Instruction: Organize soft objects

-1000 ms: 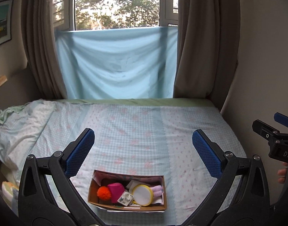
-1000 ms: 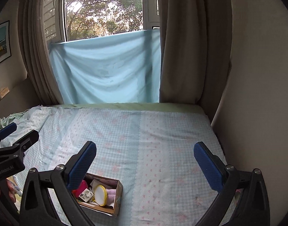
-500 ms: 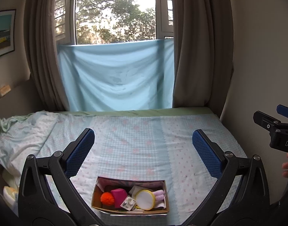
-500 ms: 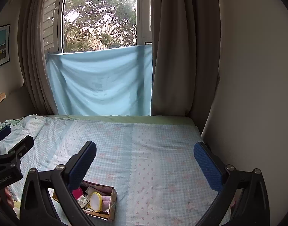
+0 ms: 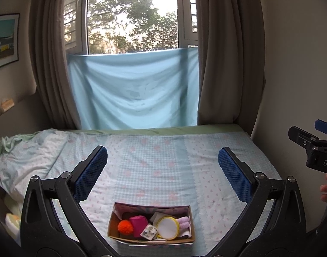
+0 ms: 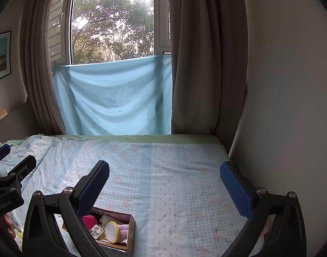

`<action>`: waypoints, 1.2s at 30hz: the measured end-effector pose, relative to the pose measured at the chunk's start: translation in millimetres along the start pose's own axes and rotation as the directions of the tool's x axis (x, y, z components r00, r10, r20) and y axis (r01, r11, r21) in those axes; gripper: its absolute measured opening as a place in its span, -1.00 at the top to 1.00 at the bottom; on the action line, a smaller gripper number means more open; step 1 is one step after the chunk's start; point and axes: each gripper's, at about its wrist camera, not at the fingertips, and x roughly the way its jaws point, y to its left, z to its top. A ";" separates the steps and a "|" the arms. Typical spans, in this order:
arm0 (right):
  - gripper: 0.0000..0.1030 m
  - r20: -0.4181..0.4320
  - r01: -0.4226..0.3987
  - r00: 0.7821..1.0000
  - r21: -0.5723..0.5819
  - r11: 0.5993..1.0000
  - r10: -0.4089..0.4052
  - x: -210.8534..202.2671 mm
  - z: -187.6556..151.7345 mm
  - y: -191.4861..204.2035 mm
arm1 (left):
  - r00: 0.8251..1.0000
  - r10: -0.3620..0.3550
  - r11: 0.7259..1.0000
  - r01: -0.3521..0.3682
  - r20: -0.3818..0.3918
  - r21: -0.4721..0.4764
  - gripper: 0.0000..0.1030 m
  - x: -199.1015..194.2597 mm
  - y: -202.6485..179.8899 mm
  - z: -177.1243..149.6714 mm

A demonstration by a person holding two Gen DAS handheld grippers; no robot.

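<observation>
A cardboard box (image 5: 191,218) sits on the bed near its front edge. It holds an orange pom-pom (image 5: 125,226), a magenta pouch (image 5: 138,222), a small patterned cube (image 5: 149,232), a round white pad with a yellow rim (image 5: 166,224) and a lilac plush piece (image 5: 183,221). My left gripper (image 5: 162,173) is open and empty, above and behind the box. My right gripper (image 6: 163,187) is open and empty, to the right of the box (image 6: 132,224); its left finger hides part of the box.
The bed has a light blue checked sheet (image 5: 163,160) with a rumpled cover (image 5: 24,156) at the left. A wall (image 6: 281,107) runs along the bed's right side. Curtains (image 5: 219,64) and a hanging blue cloth (image 5: 133,90) stand behind the bed.
Both grippers have tilted up and drawn back: more window shows, and the box sits lower in both views. Both stay open.
</observation>
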 end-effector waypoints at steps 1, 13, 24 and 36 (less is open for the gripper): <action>-1.00 0.001 -0.001 1.000 0.000 1.000 0.001 -0.4 -0.1 0.3 | 1.000 0.002 1.000 -0.002 -0.001 0.000 -1.00 0.9 -0.3 0.2; -1.00 0.011 0.011 1.000 0.005 1.000 -0.011 0.2 -0.8 -0.7 | 1.000 -0.005 1.000 0.005 0.012 -0.004 -1.00 -0.5 0.2 0.6; -1.00 0.017 0.017 1.000 0.007 1.000 -0.017 -2.0 1.9 0.4 | 1.000 -0.007 1.000 0.007 0.019 0.004 -1.00 -2.3 -2.1 1.1; -1.00 0.023 0.018 1.000 0.010 1.000 -0.018 -3.3 2.1 1.5 | 1.000 -0.002 1.000 0.002 0.026 0.005 -1.00 -3.2 -3.0 3.7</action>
